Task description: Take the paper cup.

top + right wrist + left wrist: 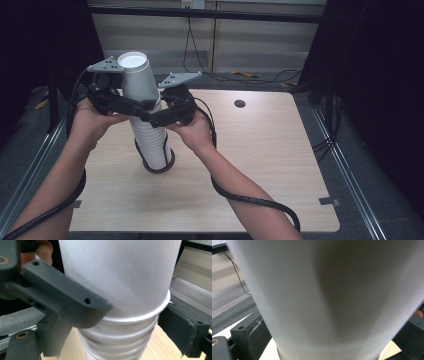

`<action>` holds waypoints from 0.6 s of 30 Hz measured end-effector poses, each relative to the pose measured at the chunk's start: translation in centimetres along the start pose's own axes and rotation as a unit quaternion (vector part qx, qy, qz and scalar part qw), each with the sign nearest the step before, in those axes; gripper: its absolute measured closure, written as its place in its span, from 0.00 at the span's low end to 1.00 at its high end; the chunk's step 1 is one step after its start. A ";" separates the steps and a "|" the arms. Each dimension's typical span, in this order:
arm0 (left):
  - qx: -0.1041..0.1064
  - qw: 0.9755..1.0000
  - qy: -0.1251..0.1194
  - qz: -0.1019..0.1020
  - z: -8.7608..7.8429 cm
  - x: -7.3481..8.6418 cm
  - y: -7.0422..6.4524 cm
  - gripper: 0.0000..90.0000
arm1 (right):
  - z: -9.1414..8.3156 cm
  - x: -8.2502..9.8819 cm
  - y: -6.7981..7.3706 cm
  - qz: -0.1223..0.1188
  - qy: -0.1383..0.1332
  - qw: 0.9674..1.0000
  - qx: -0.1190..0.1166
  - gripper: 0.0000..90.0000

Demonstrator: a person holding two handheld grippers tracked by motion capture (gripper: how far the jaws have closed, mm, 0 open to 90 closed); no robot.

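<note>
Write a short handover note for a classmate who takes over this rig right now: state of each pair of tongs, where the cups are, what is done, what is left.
Left tongs: astride the top cup, jaws wide; whether the pads press cannot be told.
Right tongs: astride the stack of cups just under the top cup's rim; a firm grip cannot be judged.
Cups: white, upside down, nested in a tall leaning stack on the wooden table, its foot inside a dark ring.
Done: both tongs are placed at the top of the stack.
Left: probably lifting the top cup off while steadying the stack; it still sits nested.
</note>
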State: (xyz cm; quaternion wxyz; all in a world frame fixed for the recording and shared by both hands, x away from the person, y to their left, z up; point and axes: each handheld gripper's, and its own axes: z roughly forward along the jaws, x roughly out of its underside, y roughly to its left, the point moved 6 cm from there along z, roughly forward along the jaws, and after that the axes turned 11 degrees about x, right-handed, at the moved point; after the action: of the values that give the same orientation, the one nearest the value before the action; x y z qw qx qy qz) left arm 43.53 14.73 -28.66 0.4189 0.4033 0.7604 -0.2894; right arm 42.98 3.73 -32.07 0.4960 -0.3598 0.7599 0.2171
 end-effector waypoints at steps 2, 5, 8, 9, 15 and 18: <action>0.001 1.000 -0.001 0.003 0.0 0.0 0.0 0.05 | 0.0 0.0 0.0 0.001 0.001 1.000 0.001 0.15; -0.001 1.000 -0.003 0.004 -0.1 0.0 -0.1 0.08 | 0.0 0.0 0.0 0.002 0.002 1.000 0.002 0.15; -0.003 1.000 -0.006 0.001 -0.1 0.0 -0.1 0.09 | 0.0 0.0 -0.1 0.001 0.002 1.000 -0.001 0.16; -0.003 1.000 -0.005 0.001 -0.1 0.0 -0.1 0.09 | 0.0 0.0 0.0 0.001 0.003 1.000 -0.001 0.16; -0.006 1.000 0.002 -0.004 -0.1 -0.2 -0.2 0.09 | 0.0 0.0 -0.1 0.001 0.008 1.000 -0.002 0.17; -0.006 1.000 0.001 -0.006 -0.2 -0.2 -0.1 0.09 | 0.0 0.0 -0.1 0.000 0.008 1.000 -0.002 0.17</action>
State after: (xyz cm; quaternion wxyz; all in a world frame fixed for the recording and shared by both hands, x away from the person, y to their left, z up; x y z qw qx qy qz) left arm 43.45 14.72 -28.39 0.4184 0.3967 0.7650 -0.2870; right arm 43.00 3.67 -32.03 0.4893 -0.3624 0.7633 0.2160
